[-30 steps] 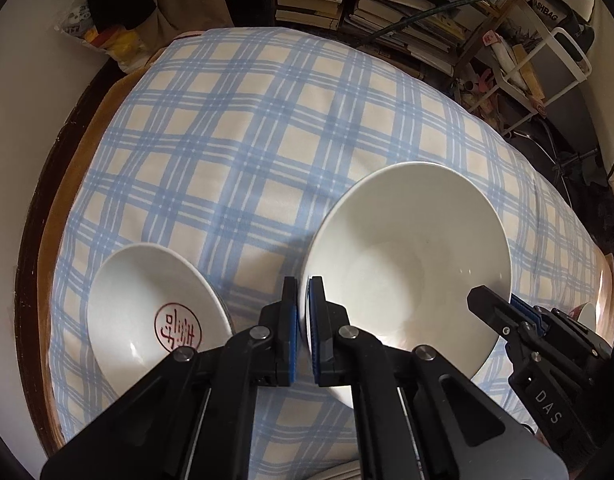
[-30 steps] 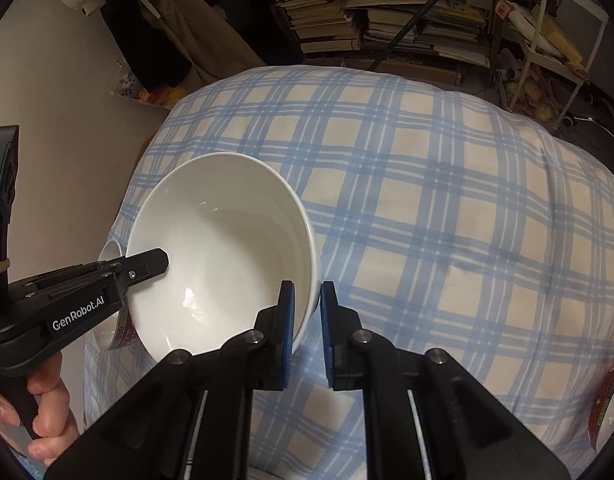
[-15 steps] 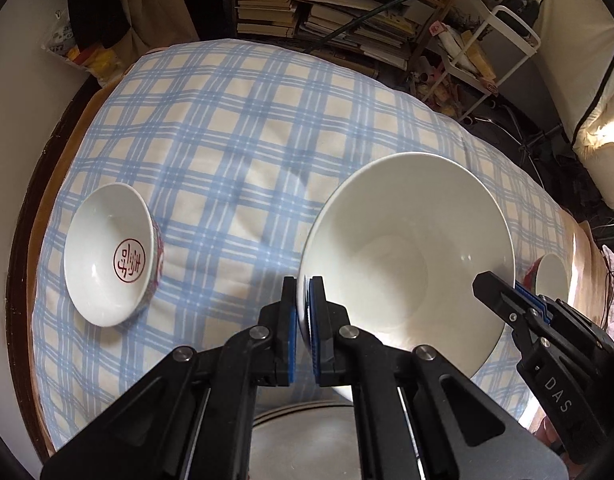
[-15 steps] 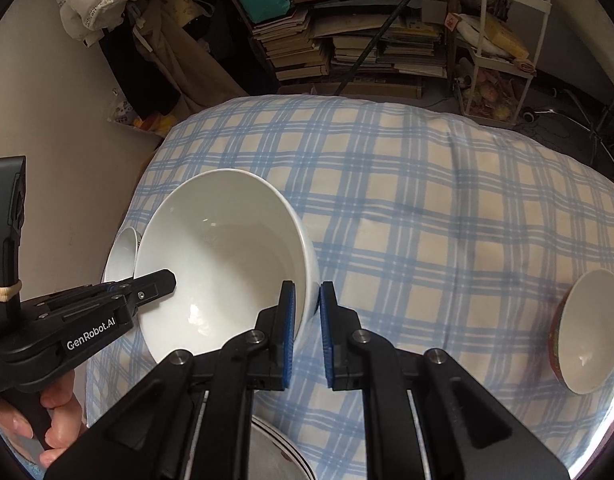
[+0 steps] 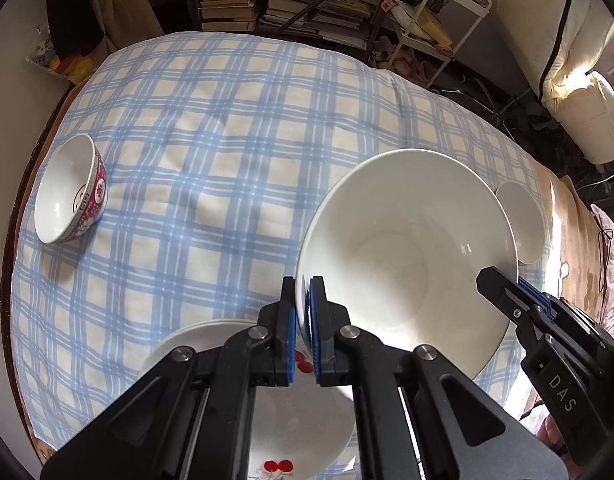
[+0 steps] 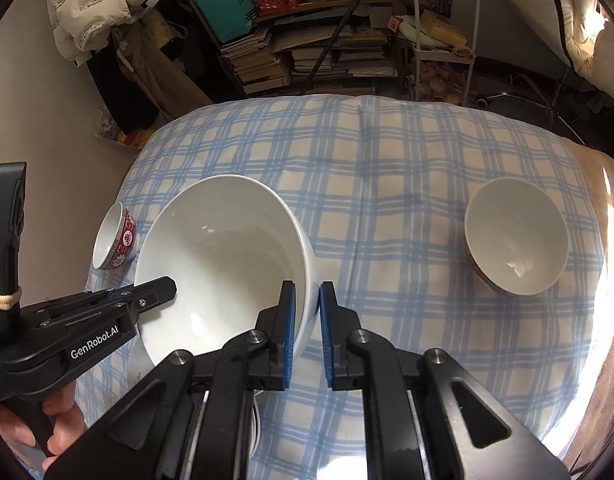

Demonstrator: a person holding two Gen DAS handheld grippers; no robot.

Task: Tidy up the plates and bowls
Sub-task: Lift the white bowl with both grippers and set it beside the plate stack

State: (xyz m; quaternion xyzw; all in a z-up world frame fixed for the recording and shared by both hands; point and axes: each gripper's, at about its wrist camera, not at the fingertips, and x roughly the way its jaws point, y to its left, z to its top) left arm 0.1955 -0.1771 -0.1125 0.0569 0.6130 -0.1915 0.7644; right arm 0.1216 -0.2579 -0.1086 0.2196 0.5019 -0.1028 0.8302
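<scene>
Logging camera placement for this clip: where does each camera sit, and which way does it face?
Left wrist: on the left gripper, looking steeply down at the checked tablecloth; its fingers clamp the large white bowl.
Right wrist: on the right gripper, looking down too; a hand shows.
Shared: the bowl, each other's gripper, the red patterned bowl.

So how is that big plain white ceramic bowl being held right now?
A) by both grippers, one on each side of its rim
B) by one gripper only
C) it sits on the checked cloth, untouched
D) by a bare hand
A: the left gripper and the right gripper each clamp the rim of the big white bowl, on opposite sides.
</scene>
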